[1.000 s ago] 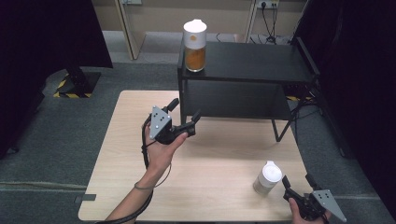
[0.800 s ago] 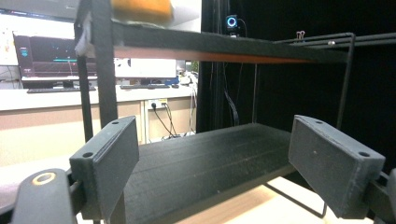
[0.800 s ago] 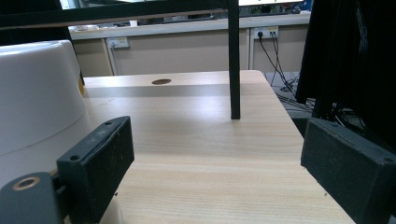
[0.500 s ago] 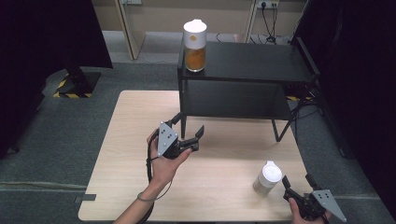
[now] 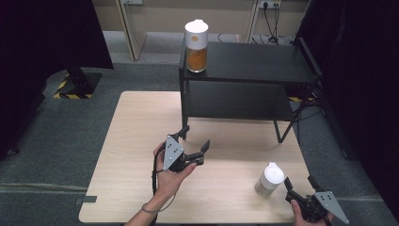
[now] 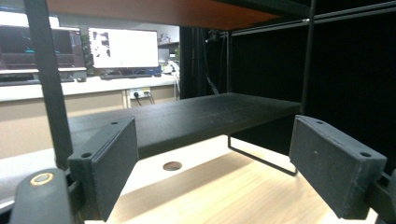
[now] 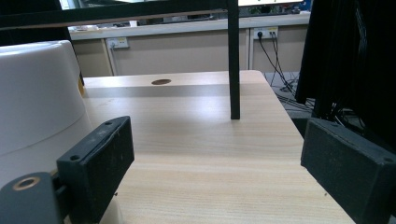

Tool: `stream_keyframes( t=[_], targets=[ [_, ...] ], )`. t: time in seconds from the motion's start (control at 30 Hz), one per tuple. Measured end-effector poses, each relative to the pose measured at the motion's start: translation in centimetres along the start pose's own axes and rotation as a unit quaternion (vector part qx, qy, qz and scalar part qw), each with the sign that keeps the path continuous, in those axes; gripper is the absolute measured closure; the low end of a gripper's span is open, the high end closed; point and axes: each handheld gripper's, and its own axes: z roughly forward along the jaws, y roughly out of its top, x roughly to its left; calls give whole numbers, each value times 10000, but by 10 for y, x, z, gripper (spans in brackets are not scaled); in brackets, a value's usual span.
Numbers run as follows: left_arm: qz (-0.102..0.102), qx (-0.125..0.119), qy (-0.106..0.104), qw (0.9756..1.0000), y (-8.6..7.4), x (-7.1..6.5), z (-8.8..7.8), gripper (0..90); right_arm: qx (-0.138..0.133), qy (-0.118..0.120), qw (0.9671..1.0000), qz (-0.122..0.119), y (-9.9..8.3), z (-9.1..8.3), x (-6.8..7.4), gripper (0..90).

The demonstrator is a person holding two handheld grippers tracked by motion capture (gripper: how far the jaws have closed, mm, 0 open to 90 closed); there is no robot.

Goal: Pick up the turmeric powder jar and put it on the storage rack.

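We hold the left hand-held gripper (image 5: pixel 194 141) low over the middle of the wooden surface (image 5: pixel 136 122), just in front of the black shelf rack (image 5: pixel 244 61); its jaws have just been opening and stand apart with nothing between them. Our right hand-held gripper (image 5: pixel 299 182) sits at the near right corner with its jaws spread and nothing clamped, the white-lidded jar (image 5: pixel 270 179) standing upright just beside its left jaw. A second jar with orange contents (image 5: pixel 196 45) stands on the rack's top shelf.
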Motion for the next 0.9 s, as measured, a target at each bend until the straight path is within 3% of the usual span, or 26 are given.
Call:
stream_keyframes(
  t=[0.17,0.63,0.9],
  targets=[
    [-85,92,-92,9999,-13,3,-3,140,-3,-1,10000,6,0,0,0,99],
    [-284,492,-79,9984,-43,5,-12,138,-7,-12,10000,8,0,0,0,99],
    [-419,553,-34,9976,-56,6,-18,136,3,-4,10000,-5,0,0,0,99]
  ],
)
